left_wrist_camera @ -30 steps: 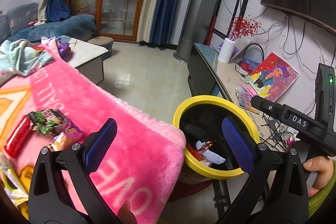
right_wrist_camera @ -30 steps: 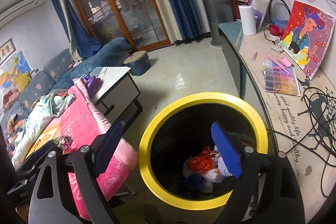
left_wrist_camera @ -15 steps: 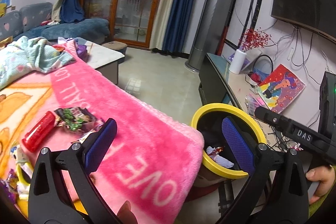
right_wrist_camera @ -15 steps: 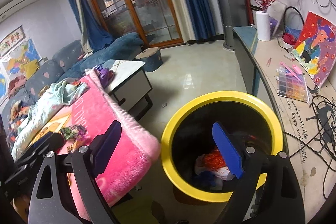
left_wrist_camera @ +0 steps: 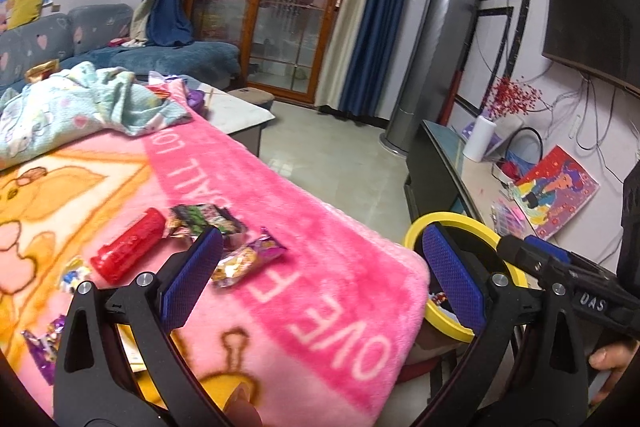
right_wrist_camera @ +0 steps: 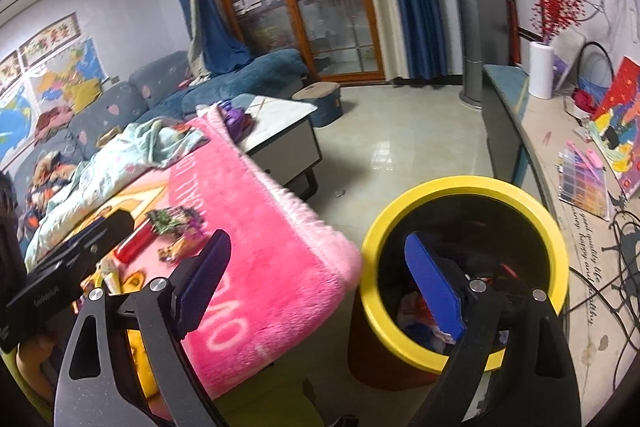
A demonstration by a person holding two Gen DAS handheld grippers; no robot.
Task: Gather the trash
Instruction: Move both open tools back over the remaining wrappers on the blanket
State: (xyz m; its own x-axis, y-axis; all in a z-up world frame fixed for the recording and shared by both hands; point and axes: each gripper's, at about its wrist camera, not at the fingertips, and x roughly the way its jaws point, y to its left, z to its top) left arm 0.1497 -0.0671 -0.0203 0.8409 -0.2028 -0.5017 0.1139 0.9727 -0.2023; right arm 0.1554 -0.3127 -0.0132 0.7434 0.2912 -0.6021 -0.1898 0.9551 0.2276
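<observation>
The left gripper has its jaws spread wide with nothing in them, and the trash lies on the pink blanket just past its left finger: a shiny snack wrapper at about 10 o'clock from the jaws' middle, with a red tube and a green wrapper farther out the same way. The right gripper also has its jaws spread and empty, and its right finger sits over the yellow-rimmed bin at 3 o'clock, which has trash inside. In that view the wrappers lie on the blanket at 10 o'clock.
</observation>
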